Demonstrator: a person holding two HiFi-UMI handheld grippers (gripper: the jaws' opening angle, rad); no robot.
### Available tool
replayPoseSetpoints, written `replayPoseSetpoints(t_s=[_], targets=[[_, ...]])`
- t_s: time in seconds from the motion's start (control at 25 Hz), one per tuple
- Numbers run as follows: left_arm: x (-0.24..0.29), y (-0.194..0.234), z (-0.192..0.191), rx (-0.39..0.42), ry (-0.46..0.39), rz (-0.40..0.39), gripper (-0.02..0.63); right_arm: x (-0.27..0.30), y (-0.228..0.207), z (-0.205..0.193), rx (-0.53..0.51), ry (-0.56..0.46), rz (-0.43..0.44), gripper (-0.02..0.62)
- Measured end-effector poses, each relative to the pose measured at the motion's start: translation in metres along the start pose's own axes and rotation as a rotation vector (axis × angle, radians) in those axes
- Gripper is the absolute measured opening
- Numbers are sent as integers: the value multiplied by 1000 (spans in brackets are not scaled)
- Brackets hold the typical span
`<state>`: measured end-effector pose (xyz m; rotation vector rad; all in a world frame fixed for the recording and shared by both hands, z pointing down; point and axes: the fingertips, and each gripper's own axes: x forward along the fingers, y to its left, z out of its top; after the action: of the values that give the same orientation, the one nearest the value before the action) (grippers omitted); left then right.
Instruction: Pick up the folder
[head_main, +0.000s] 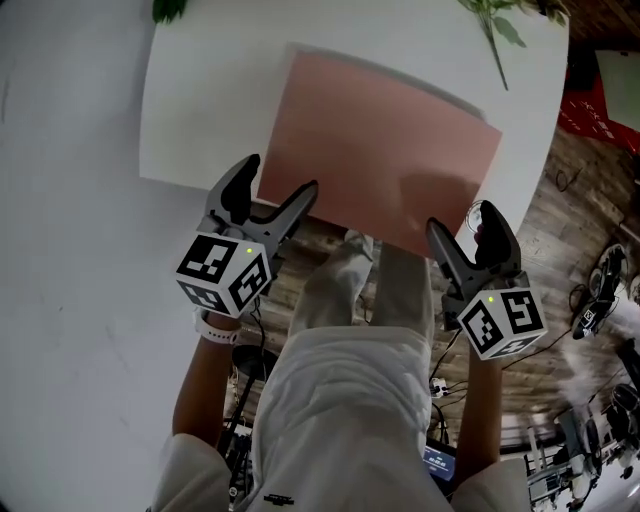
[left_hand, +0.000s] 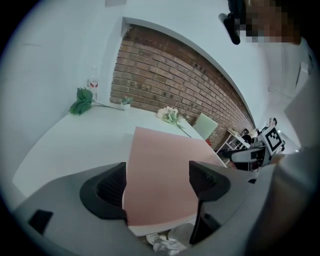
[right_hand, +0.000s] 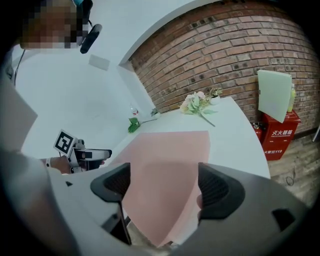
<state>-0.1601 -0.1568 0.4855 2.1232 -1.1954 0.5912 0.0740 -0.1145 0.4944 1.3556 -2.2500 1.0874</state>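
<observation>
A pink folder (head_main: 380, 150) lies flat on the white table (head_main: 200, 110), and its near edge juts out past the table's front edge. My left gripper (head_main: 278, 180) hovers at the folder's near left corner with its jaws open. The left gripper view shows the folder (left_hand: 160, 150) framed between the two pads, untouched by either. At the near right corner my right gripper (head_main: 463, 222) is open too. In the right gripper view the folder (right_hand: 170, 150) again sits in the gap without contact.
A flower sprig (head_main: 500, 25) and green leaves (head_main: 170, 10) lie at the table's far edge. The person's legs (head_main: 350, 330) stand under the front edge. Red boxes (right_hand: 277, 135) and a pale green board (right_hand: 274, 95) stand by the brick wall. Cables and gear (head_main: 600, 290) crowd the floor at right.
</observation>
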Motion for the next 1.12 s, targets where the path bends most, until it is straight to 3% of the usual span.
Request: replayPoseSetpoints(t_s=[0.28,0.84,1.12], targets=[[18,20,-15,3,81,5,376,13,-6,-15,21,37,-2,424],[39,39,-34,-158,167,-88,418,40,-12,-32,47,95,-4,491],[38,29,-31,-192,89,-145,425,48,-11,-26,45,64,-100,566]])
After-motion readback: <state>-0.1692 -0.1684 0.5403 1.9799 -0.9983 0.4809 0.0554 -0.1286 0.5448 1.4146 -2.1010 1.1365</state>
